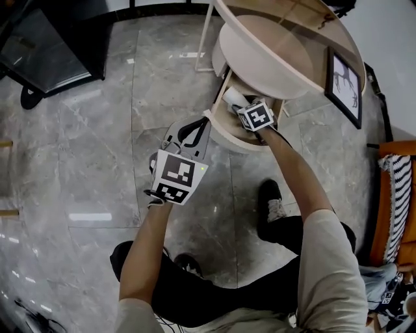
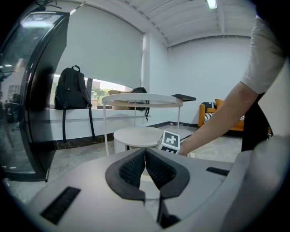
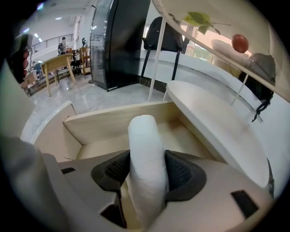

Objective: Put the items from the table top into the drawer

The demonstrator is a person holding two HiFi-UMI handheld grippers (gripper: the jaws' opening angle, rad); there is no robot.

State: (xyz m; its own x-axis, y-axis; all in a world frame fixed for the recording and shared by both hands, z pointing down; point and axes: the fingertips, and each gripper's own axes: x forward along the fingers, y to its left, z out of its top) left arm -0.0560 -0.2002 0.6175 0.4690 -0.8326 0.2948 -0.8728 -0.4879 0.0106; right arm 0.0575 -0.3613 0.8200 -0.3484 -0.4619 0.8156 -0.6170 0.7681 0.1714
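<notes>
My right gripper (image 3: 145, 170) is shut on a white rolled cloth (image 3: 144, 145), which stands up between the pads. It hangs over the open wooden drawer (image 3: 113, 122) of the round side table; the drawer's inside looks bare. In the head view the roll (image 1: 232, 97) and right gripper (image 1: 242, 107) are above the drawer (image 1: 227, 133). On the glass table top lie a red apple (image 3: 239, 43) and a green leaf (image 3: 199, 19). My left gripper (image 2: 145, 156) is shut on nothing, held left of the drawer (image 1: 194, 127).
A round lower shelf (image 3: 213, 118) sits beside the drawer, under the table top (image 1: 286, 19). A framed picture (image 1: 344, 84) lies at the table's right edge. A black cabinet (image 1: 52, 45) stands far left, an orange chair (image 1: 396, 195) right. A backpack (image 2: 71, 88) hangs by the window.
</notes>
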